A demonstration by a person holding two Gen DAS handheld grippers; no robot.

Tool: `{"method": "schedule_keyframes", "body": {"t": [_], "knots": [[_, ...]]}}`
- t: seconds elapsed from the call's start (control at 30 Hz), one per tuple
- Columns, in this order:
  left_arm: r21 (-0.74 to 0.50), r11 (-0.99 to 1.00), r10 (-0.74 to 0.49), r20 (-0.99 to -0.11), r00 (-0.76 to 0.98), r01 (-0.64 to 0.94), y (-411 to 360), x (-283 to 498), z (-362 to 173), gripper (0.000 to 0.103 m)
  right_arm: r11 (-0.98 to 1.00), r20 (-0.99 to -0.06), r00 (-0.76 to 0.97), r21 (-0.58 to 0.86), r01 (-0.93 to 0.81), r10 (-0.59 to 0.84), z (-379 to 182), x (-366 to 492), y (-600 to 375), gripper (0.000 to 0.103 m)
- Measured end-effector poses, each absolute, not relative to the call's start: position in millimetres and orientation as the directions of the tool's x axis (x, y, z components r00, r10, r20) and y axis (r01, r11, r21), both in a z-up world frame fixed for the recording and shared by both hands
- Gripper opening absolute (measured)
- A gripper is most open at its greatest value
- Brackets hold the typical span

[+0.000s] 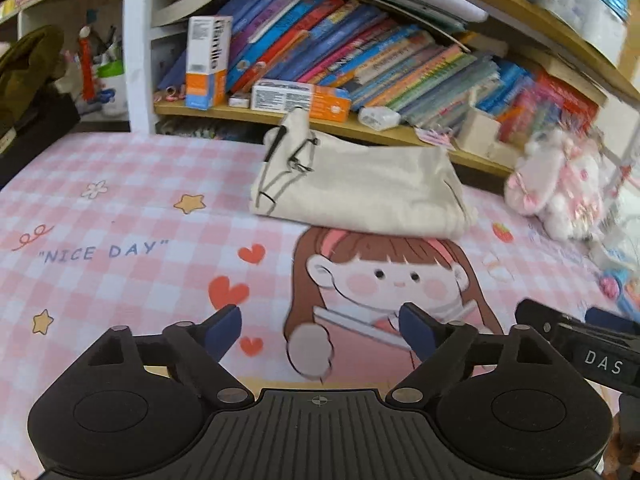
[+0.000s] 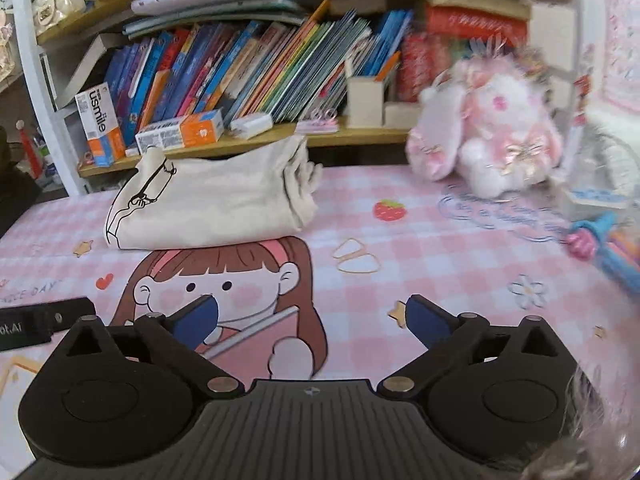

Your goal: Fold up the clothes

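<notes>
A cream garment (image 1: 360,188) with a black line drawing lies folded into a thick packet at the far side of the pink checked table cover (image 1: 120,220), just before the bookshelf. In the right wrist view the same folded garment (image 2: 212,204) sits left of centre. My left gripper (image 1: 320,330) is open with nothing between its blue pads, well short of the garment. My right gripper (image 2: 312,320) is also open and holds nothing. The other gripper's black body shows at the right edge (image 1: 580,344) of the left view and at the left edge (image 2: 40,322) of the right view.
A low wooden shelf (image 1: 360,128) packed with books and boxes runs behind the table. A pink and white plush rabbit (image 2: 488,140) sits at the far right. Blue and pink toys (image 2: 600,240) lie near the right edge. A dark bag (image 1: 28,80) stands far left.
</notes>
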State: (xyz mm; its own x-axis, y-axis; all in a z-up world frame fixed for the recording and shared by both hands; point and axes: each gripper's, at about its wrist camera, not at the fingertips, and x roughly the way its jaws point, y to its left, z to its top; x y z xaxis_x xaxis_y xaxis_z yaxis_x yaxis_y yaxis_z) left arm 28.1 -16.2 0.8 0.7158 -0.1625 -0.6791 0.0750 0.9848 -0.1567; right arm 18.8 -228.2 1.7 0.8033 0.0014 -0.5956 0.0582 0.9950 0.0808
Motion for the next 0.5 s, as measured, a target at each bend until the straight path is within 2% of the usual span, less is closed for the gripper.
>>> {"method": "schedule_keyframes", "body": {"t": [0.13,0.5], "knots": [[-0.099,0.992,-0.12,-0.657,0.744,0.072,-21.9,16.6,6.7,0.096,0.997,-0.572,0.82,0.071,0.023,0.022,1.9,2.4,-226.7,0.103],[-0.064,0.996,-0.092,-0.642,0.761,0.067,-26.8,-0.5,10.5,0.099,0.996,-0.578,0.814,0.084,-0.017,0.062,9.2,-9.8,-226.7,0.103]]}}
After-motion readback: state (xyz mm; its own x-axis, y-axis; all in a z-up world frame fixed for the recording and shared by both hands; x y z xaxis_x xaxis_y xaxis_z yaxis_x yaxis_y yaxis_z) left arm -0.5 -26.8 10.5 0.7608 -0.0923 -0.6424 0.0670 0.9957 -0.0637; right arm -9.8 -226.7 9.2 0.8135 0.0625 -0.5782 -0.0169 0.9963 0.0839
